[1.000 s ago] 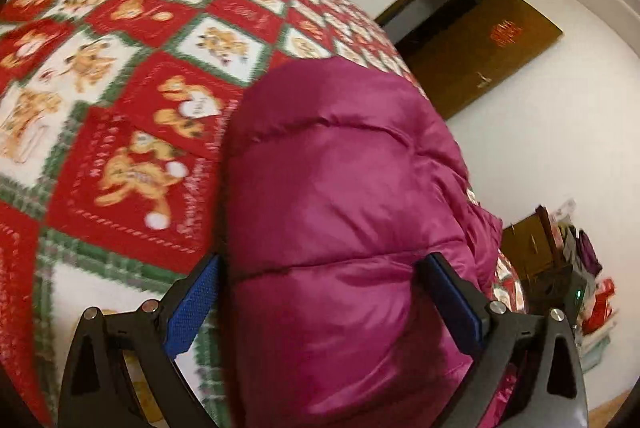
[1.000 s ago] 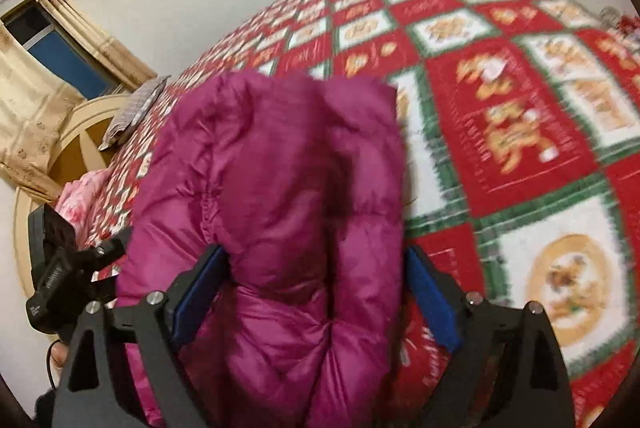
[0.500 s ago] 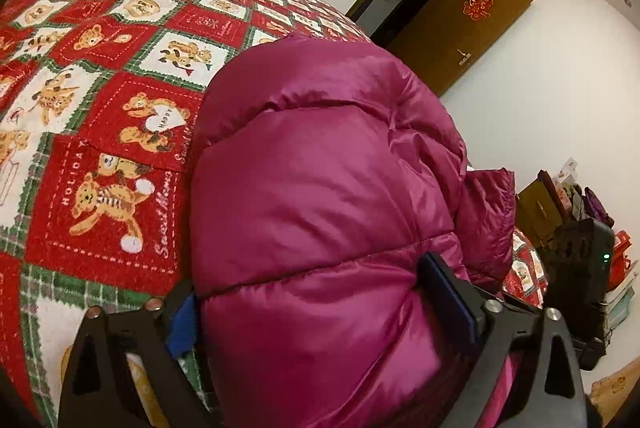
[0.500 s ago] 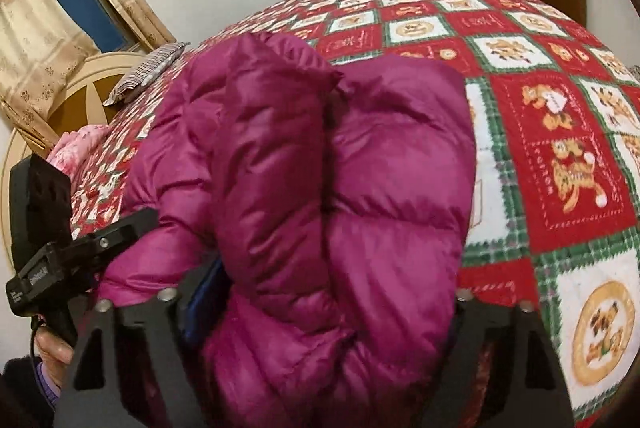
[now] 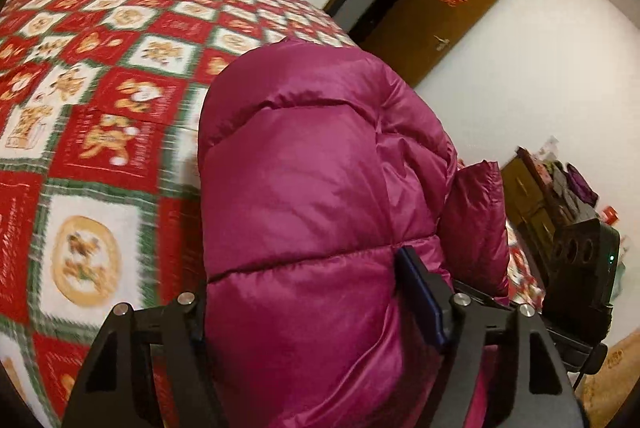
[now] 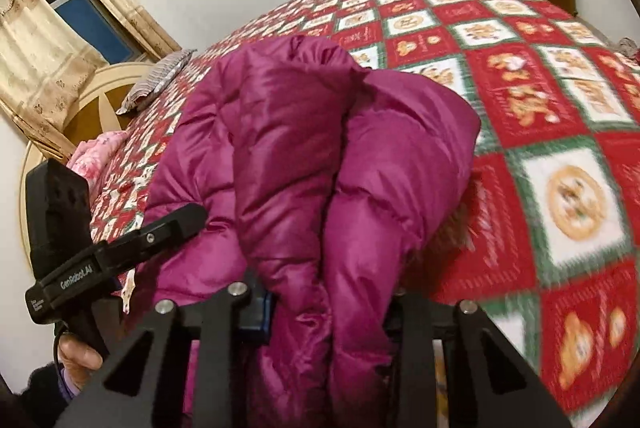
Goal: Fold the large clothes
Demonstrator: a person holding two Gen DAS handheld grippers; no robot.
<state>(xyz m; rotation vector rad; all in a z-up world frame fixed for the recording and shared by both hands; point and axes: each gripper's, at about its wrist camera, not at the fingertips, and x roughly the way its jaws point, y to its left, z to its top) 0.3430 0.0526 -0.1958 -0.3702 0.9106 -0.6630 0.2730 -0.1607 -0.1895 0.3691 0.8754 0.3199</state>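
— On the far left, what is seen?

— A red, white and green quilt (image 5: 100,116) printed with bears is spread over the bed, blurred in places. From the right wrist view a striped pillow (image 6: 158,82) is seen at its head, beside a curtained window (image 6: 86,20).

— And toward the middle?

— A magenta puffer jacket (image 5: 312,188) is bunched into a thick roll that rises over the quilt. It is gripped at its near end by both grippers. The left gripper (image 5: 300,312) is clamped on one wide quilted panel; its jaws have just been closing, and the padding bulges out between them. The blue pad of its right finger (image 5: 420,292) is pressed into the fabric.

— The other gripper?

— The right gripper (image 6: 328,308) is closed on a narrower gather of folds of the same jacket (image 6: 320,156); its jaws have also just been closing, and the cloth is squeezed between them. A hand (image 6: 78,352) is seen at the lower left of that view, under the left gripper's handle.

— Further right?

— An open brown door (image 5: 436,16) is set in the white wall, and a cluttered wooden cabinet (image 5: 536,196) is seen beyond the jacket.
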